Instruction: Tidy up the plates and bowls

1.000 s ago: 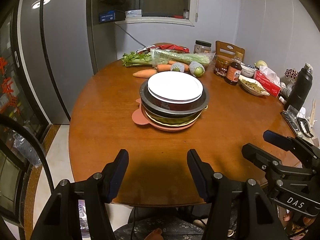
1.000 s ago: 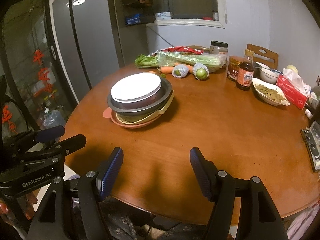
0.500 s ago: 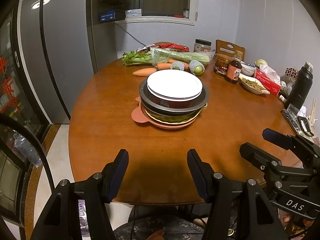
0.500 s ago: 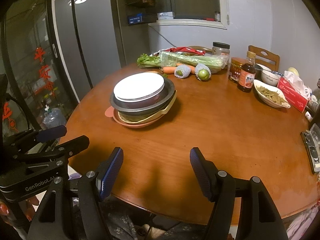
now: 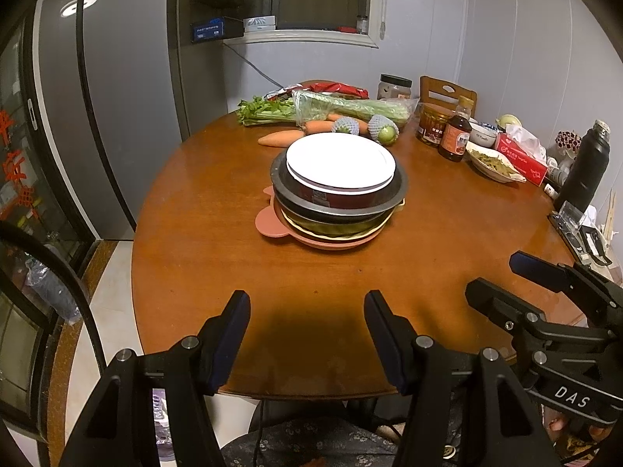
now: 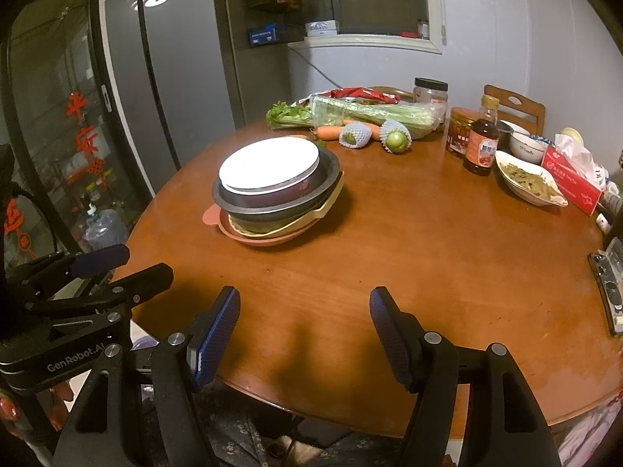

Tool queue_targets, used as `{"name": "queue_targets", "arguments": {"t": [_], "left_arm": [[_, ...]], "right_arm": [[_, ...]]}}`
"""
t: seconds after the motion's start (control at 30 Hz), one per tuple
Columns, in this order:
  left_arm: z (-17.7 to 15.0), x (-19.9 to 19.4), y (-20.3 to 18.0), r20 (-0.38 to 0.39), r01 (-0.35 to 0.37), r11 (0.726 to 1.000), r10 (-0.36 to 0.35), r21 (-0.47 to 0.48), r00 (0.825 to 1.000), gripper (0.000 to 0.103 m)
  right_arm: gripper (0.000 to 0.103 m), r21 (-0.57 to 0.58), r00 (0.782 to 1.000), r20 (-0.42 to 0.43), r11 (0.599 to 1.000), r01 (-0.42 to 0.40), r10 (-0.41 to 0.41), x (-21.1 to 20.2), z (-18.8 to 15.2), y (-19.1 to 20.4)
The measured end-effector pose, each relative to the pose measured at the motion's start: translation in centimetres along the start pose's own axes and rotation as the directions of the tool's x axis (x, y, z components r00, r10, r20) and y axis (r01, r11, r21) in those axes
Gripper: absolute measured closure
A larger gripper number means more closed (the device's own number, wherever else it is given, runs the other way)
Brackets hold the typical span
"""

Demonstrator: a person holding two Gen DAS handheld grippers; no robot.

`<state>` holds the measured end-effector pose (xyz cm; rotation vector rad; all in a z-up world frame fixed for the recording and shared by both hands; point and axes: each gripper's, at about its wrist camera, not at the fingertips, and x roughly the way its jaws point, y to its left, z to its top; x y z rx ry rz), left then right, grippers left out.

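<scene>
A stack of dishes stands mid-table: a white plate [image 5: 340,160] on top, a dark red bowl [image 5: 335,194] under it, a wide grey metal bowl [image 5: 300,204], a yellow-green dish, and a pink plate [image 5: 272,225] at the bottom. The white plate also shows in the right wrist view [image 6: 268,163]. My left gripper [image 5: 307,303] is open and empty over the table's near edge, well short of the stack. My right gripper [image 6: 305,303] is open and empty, to the right of the left one, also at the near edge.
The round wooden table [image 5: 194,241] holds celery [image 5: 350,107], carrots, netted fruit [image 5: 383,130], jars, a sauce bottle [image 5: 455,136], a dish of food [image 5: 492,161], a tissue box [image 5: 521,157] and a black flask [image 5: 586,167]. A fridge [image 5: 117,97] stands at the left.
Both grippers have drifted slightly, so the stack sits a little lower and nearer in view. Both stay open and empty.
</scene>
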<state>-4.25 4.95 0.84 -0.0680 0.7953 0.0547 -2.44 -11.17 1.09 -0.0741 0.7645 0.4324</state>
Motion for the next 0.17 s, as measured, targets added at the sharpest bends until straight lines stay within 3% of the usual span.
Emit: {"name": "queue_targets", "arguments": {"t": [0.17], "left_arm": [[0.23, 0.7, 0.36, -0.003, 0.003, 1.0, -0.003, -0.011, 1.0, 0.043]], "right_arm": [[0.032, 0.011, 1.0, 0.009, 1.0, -0.004, 0.003, 0.27, -0.09, -0.35]]}}
